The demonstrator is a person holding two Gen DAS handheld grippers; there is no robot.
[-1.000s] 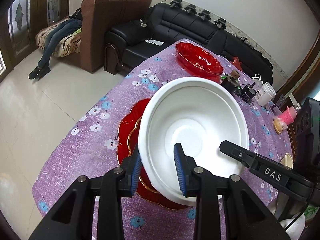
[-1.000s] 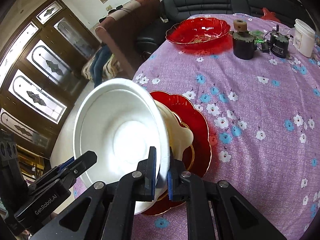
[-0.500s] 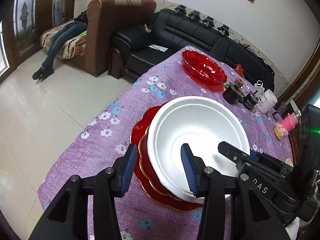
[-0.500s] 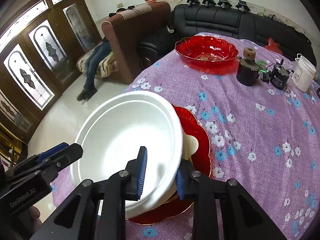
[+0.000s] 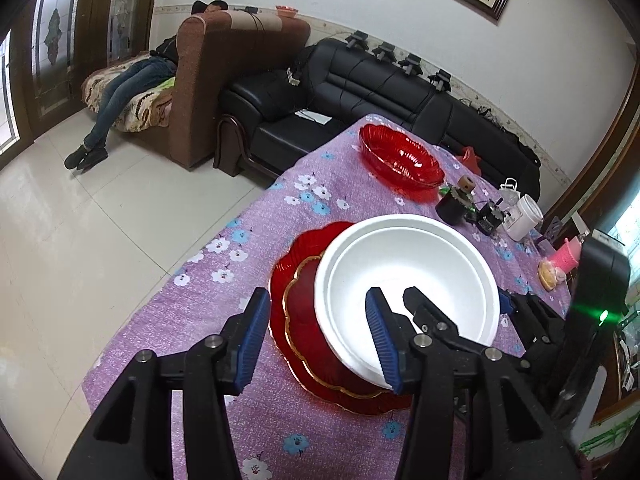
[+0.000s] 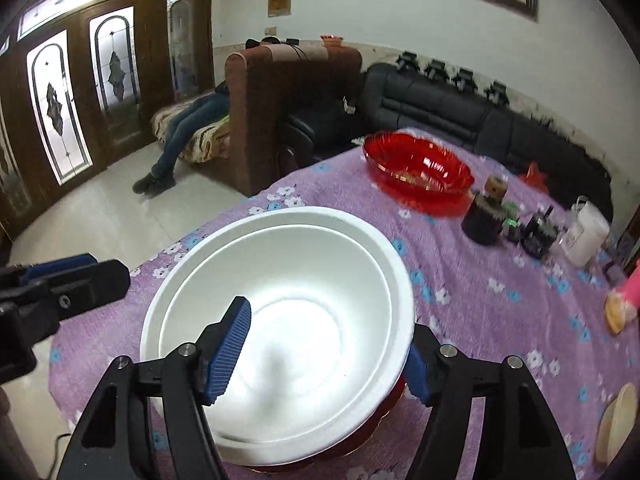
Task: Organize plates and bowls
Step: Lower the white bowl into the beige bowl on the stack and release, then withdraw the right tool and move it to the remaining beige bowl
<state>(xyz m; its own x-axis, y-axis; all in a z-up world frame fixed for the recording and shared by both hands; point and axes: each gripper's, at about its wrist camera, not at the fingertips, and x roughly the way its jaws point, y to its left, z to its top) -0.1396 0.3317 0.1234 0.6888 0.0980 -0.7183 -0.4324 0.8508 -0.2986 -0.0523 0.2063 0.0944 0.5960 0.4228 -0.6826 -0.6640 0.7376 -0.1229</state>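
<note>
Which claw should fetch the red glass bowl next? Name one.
Right. Both claws, left and right, stand open astride the white bowl's rim, but the red glass bowl lies nearer the right claw's side.

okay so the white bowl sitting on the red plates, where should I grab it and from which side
Pinch the white bowl by its flat, thin rim, one finger inside and one outside. Come from the near edge, where the rim overhangs the red plates and the right gripper already straddles it.

Big white foam bowl (image 5: 408, 280) went from tilted and clamped to sitting level on the scalloped red plates (image 5: 304, 320). Right gripper (image 6: 324, 344) and left gripper (image 5: 316, 336) jaws both opened wide, apparently clear of the rim.
</note>
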